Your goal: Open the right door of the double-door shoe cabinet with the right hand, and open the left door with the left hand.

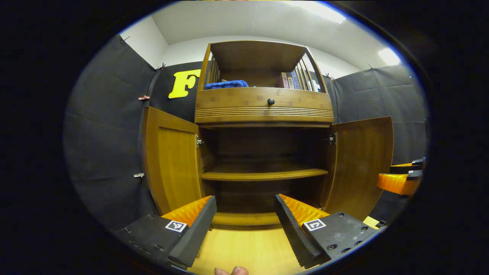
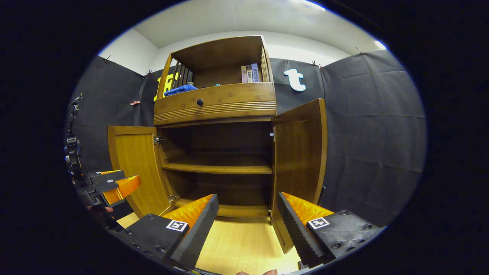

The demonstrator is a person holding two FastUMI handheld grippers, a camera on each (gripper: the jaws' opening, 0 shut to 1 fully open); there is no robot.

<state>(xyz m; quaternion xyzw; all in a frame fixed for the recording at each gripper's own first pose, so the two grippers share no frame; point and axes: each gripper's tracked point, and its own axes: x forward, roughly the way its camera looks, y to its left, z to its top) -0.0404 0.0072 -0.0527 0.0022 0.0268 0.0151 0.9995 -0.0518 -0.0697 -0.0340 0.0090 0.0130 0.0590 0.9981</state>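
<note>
Both doors of the brown bamboo double-door shoe cabinet (image 1: 263, 114) look already swung out, so judging from how things sit the task is basically done. The cabinet stands on a pale wood floor (image 1: 244, 248) against the black cloth wall. The left door (image 1: 172, 172) hangs wide open on its hinges, and the right door (image 2: 301, 152) is open too, standing roughly edge-on to the cabinet front in the right gripper view. Inside there's one bare wooden shelf (image 1: 263, 174) and dark space under it.

The left gripper (image 1: 244, 214) sits with its jaws spread apart, holding nothing, pointed at the open middle of the cabinet. The right gripper (image 2: 248, 214) is the same deal: jaws wide, empty, just in front of the right door's lower edge but not touching as far as I can tell.

Handling-wise, these doors look like stiff, flat panels, probably fairly light, swinging freely on side hinges. I can't spot door handles from here, so the free vertical edge is where I'd pinch if either needed nudging. Smooth finish, could be a bit slippery.

Up top there's a drawer with a small dark round knob (image 1: 271, 101), a blue cloth (image 1: 226, 84) and some books (image 2: 250, 73).
</note>
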